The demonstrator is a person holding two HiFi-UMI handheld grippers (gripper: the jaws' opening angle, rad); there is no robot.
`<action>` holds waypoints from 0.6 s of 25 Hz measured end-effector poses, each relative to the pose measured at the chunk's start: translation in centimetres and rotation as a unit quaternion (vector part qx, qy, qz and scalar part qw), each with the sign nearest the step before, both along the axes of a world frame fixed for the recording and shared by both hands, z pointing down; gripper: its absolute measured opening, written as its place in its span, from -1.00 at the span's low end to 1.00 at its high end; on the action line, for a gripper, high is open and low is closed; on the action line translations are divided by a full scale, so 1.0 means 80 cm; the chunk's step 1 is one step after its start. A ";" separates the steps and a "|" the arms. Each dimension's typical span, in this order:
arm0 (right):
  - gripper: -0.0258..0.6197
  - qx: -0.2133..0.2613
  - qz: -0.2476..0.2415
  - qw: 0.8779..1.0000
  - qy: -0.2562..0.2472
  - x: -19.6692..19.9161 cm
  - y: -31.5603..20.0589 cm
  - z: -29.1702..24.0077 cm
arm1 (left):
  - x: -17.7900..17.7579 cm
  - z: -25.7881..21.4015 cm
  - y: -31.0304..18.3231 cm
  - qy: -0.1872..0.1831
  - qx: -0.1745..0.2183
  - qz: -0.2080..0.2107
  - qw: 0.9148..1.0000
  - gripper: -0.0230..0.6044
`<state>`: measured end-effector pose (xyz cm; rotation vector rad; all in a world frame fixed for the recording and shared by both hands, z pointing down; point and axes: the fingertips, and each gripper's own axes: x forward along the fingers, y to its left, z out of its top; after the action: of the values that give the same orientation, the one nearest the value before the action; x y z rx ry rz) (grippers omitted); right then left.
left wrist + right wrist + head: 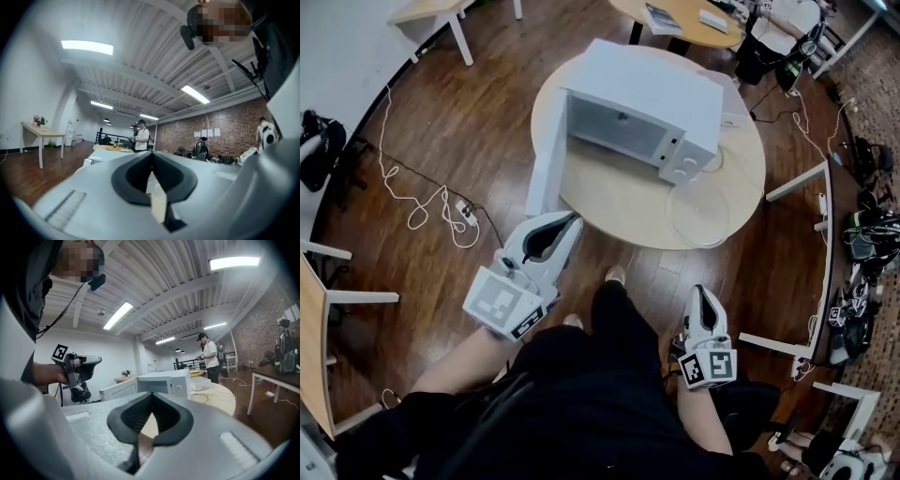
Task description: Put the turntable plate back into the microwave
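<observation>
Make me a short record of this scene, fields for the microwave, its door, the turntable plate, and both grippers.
microwave: white, standing on the round table
door: swung open, at the left in the head view
turntable plate: clear glass, flat on the table, front right of the microwave, not yet inside
left gripper: jaws together, empty, short of the table edge
right gripper: jaws together, empty, near the person's body

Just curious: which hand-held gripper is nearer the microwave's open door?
The left hand-held gripper, its tips close to the open door; the right hand-held gripper sits farther back.
</observation>
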<state>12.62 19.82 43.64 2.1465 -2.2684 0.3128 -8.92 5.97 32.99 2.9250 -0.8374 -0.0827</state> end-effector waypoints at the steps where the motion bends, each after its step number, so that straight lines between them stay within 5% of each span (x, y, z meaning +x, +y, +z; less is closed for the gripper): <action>1: -0.92 -0.002 -0.004 1.000 -0.001 0.001 -0.004 0.003 | 0.003 0.003 -0.002 -0.004 -0.002 0.001 1.000 -0.93; 7: -0.92 -0.015 -0.024 1.000 -0.012 0.021 -0.064 0.028 | 0.018 0.024 -0.040 -0.031 -0.021 -0.016 0.999 -0.93; 15: -0.92 0.023 -0.091 0.995 0.022 0.033 -0.176 -0.014 | 0.058 0.026 -0.111 -0.050 -0.043 -0.024 0.998 -0.93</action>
<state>15.30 5.76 42.55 1.9258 -2.4466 0.2093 -4.31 -2.90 35.06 2.8486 -0.9016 0.0960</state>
